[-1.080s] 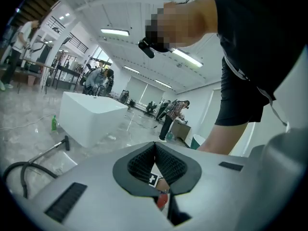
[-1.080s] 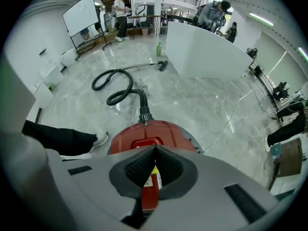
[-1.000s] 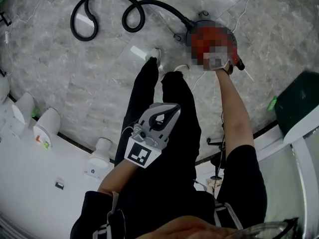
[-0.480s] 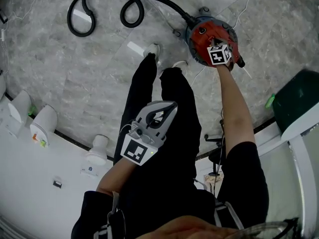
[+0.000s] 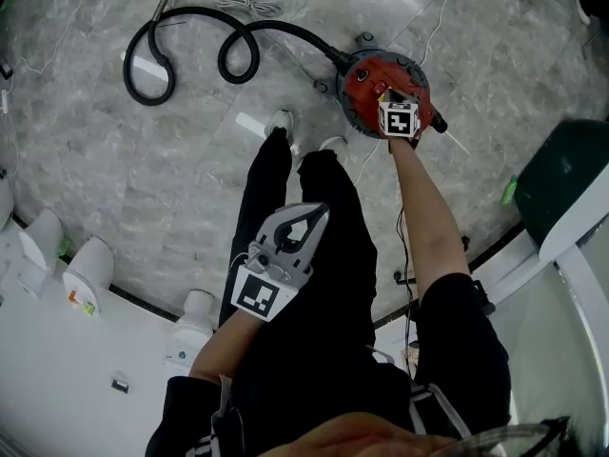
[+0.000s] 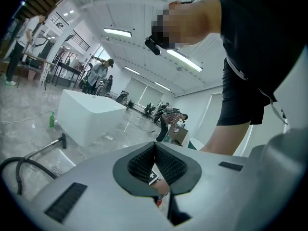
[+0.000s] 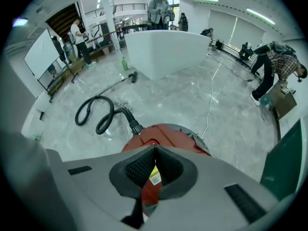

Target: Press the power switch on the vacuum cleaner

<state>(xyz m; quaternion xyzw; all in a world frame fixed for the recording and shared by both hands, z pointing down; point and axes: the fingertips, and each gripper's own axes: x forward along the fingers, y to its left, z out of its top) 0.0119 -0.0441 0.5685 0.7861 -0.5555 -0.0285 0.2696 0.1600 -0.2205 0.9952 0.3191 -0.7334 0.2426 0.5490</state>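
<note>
Right gripper (image 7: pixel 155 148): jaws closed, tips just over red vacuum cleaner (image 5: pixel 362 79) top; open floor (image 5: pixel 181 169) surrounding. Left gripper (image 5: pixel 314 212): jaws closed, empty, well apart.

Open floor (image 5: pixel 124 160) lies left of the vacuum cleaner (image 5: pixel 366 84); its hose (image 5: pixel 228 46) loops far left, and a thin cable (image 5: pixel 441 12) seemingly trails right.

A white cable (image 5: pixel 249 5) lies on the grey marble floor (image 5: pixel 124 160), a green bottle (image 7: pixel 124 63) near a white counter (image 7: pixel 163 52).
</note>
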